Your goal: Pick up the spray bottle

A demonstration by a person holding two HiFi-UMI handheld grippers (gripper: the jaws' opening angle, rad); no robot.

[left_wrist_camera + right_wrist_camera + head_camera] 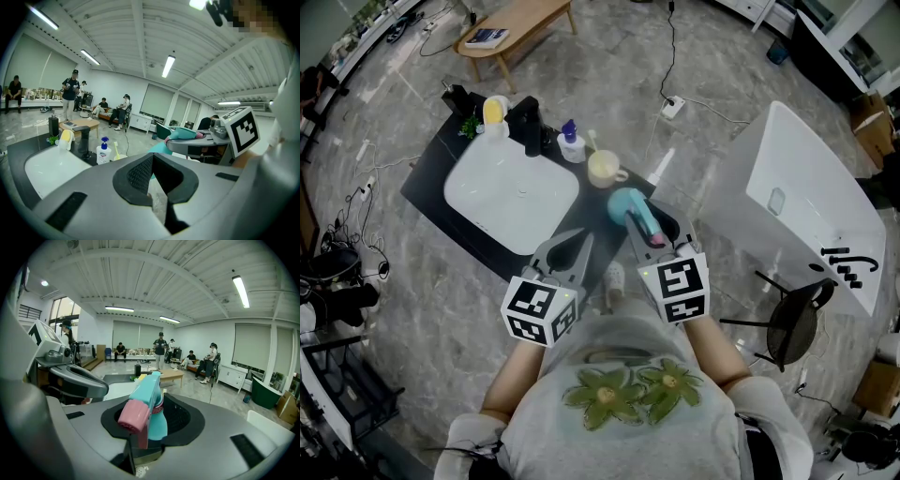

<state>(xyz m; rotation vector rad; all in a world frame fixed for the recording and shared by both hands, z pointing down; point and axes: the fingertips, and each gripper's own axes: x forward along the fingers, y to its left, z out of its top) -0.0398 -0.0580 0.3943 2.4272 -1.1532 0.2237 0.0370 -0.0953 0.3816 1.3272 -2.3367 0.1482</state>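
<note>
Holding the spray bottle (149,405): the right gripper (656,230) pinches it at the neck, pink nozzle pointing back toward the person, teal body pointing away. In the head view the bottle lies at about 3 o'clock of the white sink basin (511,192), over the near corner of the dark desk (431,183). The left gripper (578,242), at 5 o'clock of the basin, has its jaws drawn together on nothing.

Progress, as judged: grasp made. In the left gripper view the bottle appears raised off the desk, so the pick-up looks essentially complete and little remains.

Not resolved: the bottle's base and any gap beneath it. The right gripper view hides the lower body behind the spray head, and the trigger is not clear.
</note>
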